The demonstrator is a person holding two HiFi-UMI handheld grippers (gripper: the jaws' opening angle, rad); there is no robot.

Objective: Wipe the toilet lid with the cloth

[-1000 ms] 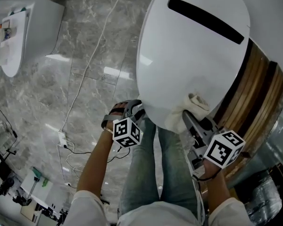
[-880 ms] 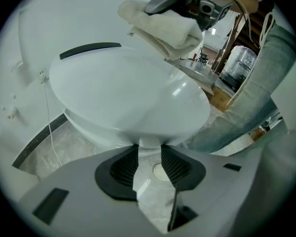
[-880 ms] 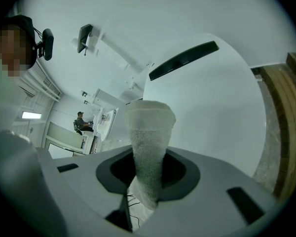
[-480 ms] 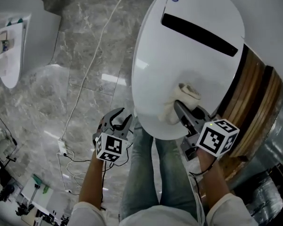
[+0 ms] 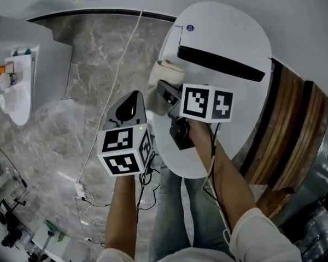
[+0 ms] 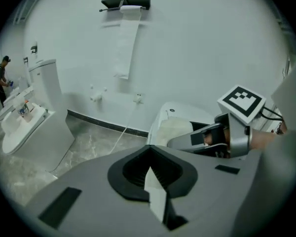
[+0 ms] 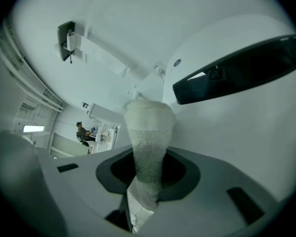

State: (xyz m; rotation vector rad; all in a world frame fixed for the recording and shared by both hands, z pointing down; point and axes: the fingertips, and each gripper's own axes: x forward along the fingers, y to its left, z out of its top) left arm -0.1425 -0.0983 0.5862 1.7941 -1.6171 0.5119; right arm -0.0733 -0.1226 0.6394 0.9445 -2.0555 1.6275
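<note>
The white toilet lid (image 5: 229, 91) is down, with a black strip (image 5: 221, 64) across its far part. My right gripper (image 5: 163, 88) is shut on a cream cloth (image 5: 165, 74), which rests against the lid's far left edge. In the right gripper view the cloth (image 7: 147, 137) stands bunched up between the jaws, beside the lid (image 7: 237, 127). My left gripper (image 5: 132, 101) hangs left of the lid, above the floor. Its jaws have just been closing and now meet with nothing between them (image 6: 149, 171). The left gripper view also catches the cloth (image 6: 171, 131) and the right gripper (image 6: 187, 141).
A second toilet (image 5: 22, 64) stands at the left. A white cable (image 5: 116, 72) runs over the marble floor to a power strip (image 5: 79, 190). Wooden panelling (image 5: 295, 130) borders the lid's right side. A paper holder (image 6: 126, 3) hangs on the wall. The person's legs (image 5: 175, 217) are below.
The right gripper carried the cloth from the lid's near edge to its far left edge. The left gripper rose, rolled, and its open jaws shut.
</note>
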